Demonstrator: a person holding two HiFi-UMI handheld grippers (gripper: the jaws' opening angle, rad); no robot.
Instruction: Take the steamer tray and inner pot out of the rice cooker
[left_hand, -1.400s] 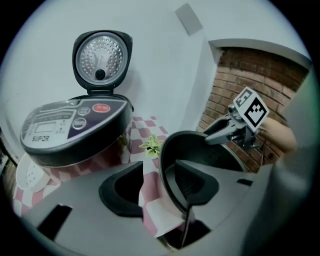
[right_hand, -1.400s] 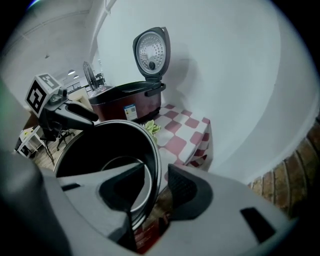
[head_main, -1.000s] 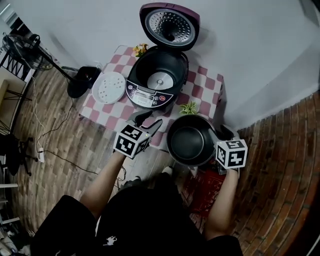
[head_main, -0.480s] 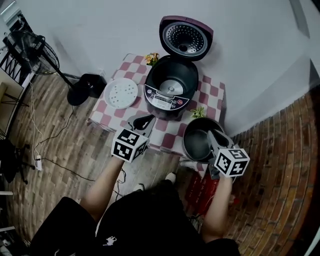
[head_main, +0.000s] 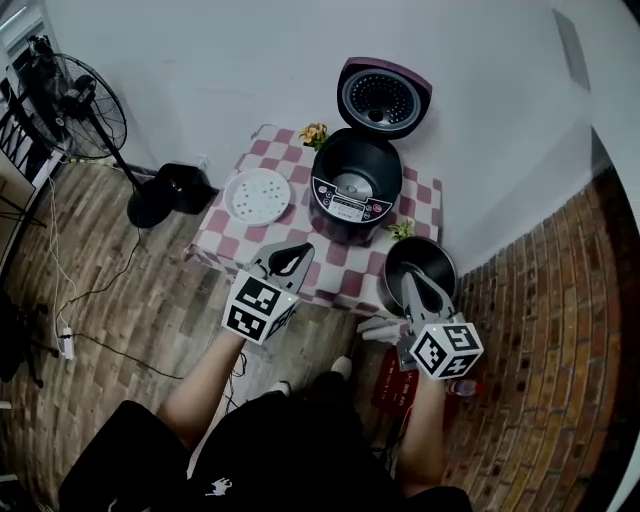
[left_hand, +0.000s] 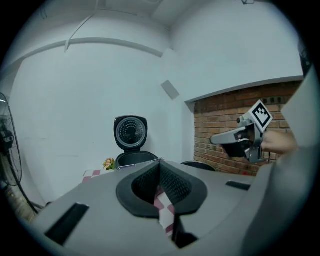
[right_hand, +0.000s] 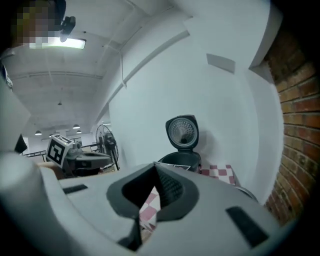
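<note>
Both claws have pulled back from the checkered table (head_main: 225, 240), and their jaws have just been closing: the left gripper (head_main: 303, 248) and the right gripper (head_main: 406, 277) are now clenched on nothing. The inner pot (head_main: 434, 257) sits empty on the table corner right at the right gripper's tips. The white steamer tray (head_main: 258, 195) lies bare ahead-left of the left gripper, and the rice cooker (head_main: 352, 187), lid (head_main: 383, 97) up, stands hollow beyond both.
</note>
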